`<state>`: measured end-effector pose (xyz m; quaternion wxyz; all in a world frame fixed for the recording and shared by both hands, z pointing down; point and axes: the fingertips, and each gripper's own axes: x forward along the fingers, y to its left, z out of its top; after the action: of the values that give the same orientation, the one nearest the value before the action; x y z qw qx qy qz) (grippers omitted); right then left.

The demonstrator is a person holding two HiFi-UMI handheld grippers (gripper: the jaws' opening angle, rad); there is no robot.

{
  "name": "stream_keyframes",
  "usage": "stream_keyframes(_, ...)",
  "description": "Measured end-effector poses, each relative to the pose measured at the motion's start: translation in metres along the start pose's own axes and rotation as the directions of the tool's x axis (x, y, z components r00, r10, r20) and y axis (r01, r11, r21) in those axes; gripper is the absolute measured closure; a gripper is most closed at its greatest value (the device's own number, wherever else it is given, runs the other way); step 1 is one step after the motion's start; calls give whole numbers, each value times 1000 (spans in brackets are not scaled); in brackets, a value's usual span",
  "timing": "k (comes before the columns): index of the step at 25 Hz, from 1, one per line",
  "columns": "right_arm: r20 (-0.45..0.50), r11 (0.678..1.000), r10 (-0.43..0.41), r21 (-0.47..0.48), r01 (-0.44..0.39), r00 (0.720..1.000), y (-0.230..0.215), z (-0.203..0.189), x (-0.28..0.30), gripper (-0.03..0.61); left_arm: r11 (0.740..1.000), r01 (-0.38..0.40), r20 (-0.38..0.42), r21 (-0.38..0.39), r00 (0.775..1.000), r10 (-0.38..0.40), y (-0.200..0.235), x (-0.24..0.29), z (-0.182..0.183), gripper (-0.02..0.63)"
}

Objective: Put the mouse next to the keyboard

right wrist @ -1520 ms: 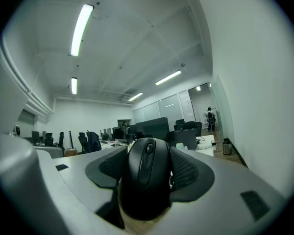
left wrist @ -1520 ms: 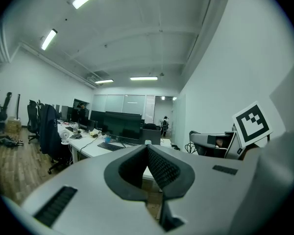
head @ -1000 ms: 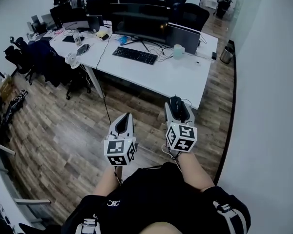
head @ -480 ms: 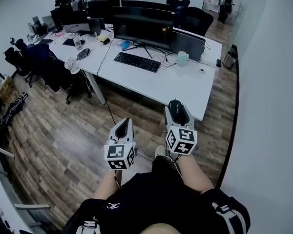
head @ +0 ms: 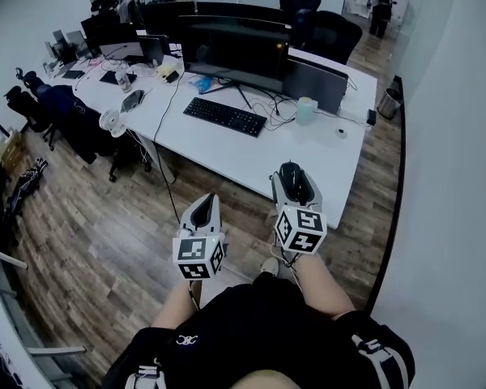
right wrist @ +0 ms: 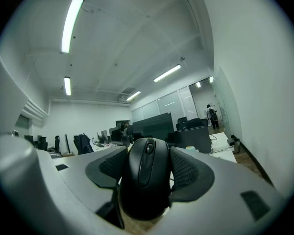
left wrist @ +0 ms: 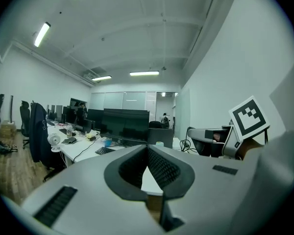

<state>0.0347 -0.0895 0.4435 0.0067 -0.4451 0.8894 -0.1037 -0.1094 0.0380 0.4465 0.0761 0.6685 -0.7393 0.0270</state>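
Black mouse (right wrist: 146, 175) sits clamped between the jaws of the right gripper (head: 291, 177), while the left gripper (left wrist: 148, 151) beside it has its jaws pressed together on nothing. Beyond both jaw tips stands a white desk (head: 308, 148), its keyboard (head: 225, 116) well ahead and left of the mouse.

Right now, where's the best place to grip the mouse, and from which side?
Its two long flanks, mid-length, coming in from the tail end. The mouse has a domed top that is likely slippery; its sides are narrower and fit between the jaws. The right gripper holds it that way now, scroll wheel facing its camera.
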Motion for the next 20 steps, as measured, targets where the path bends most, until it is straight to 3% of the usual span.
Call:
stream_keyframes(13,-21,999,-20,33,20,1000,-117,32,142,285,999,33,-51,40,998,-31,-26,193,27,601)
stream_keyframes(20,-36,998,-57,19,57,998,-167,37,186,285,996,82,-68,47,995,-79,-51,262,28,600)
